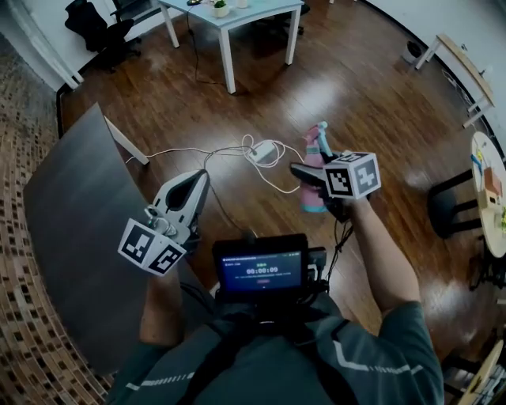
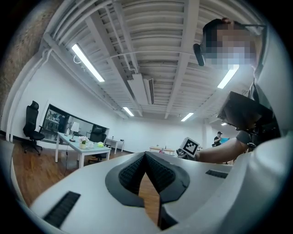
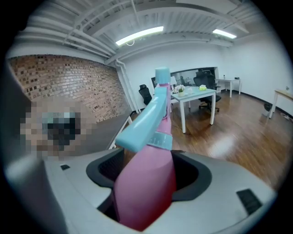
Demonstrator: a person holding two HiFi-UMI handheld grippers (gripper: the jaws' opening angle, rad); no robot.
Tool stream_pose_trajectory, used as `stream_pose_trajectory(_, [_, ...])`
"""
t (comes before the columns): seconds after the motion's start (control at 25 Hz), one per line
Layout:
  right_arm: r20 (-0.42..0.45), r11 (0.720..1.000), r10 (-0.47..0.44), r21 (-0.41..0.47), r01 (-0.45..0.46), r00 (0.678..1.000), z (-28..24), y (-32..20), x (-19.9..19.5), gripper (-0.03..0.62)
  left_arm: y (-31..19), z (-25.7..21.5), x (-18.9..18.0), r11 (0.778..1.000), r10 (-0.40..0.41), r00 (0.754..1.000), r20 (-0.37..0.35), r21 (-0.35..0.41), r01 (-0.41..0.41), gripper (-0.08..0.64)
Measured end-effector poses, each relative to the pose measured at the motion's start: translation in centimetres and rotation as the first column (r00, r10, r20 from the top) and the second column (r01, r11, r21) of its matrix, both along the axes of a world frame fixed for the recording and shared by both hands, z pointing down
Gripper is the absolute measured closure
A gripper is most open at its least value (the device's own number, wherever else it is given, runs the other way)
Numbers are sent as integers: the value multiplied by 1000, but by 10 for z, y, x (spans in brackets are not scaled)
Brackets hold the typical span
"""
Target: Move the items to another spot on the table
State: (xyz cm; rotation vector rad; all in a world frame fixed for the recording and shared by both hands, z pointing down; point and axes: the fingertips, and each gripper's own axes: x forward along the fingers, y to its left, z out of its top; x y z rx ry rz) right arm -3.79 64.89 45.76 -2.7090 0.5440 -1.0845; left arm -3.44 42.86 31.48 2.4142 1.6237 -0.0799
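One pink plastic spray bottle (image 3: 145, 183), pale-blue trigger pointing far, is clamped in the right gripper (image 3: 146, 171), right of the dark grey table (image 1: 71, 221); the left gripper (image 2: 145, 156), jaws together and empty, hangs nearer that table.

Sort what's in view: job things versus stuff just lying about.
Job: pink spray bottle, clamped in right gripper; left gripper, shut, empty; dark table.
Lying about: white charger and cable on floor; white desk; black office chair.

I see a white desk (image 1: 230, 63) w/ small potted plant (image 1: 220, 8) on top, black office chair (image 1: 99, 32) nearby (far left), white power brick (image 1: 261, 151) + cable (image 1: 182, 150) on wood floor (image 1: 356, 95).
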Motion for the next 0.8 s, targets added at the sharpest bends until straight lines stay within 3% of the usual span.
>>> stream_pose_trajectory(0.2, [11,995,-97,18,97,995,-3,-15,98,262,-11,15,75,993,-116,993,33,26,116,566])
stream_pose_trajectory(0.44, [-27,967,-255,19,256,967,-30,-59,212,262,-37,18,147,958,-286,955,73,39,284,566])
stream_pose_trajectory(0.8, [-83,914,-403,27,406,912,-58,-99,316,262,-44,-21,214,906,-417,907,-52,55,420,566])
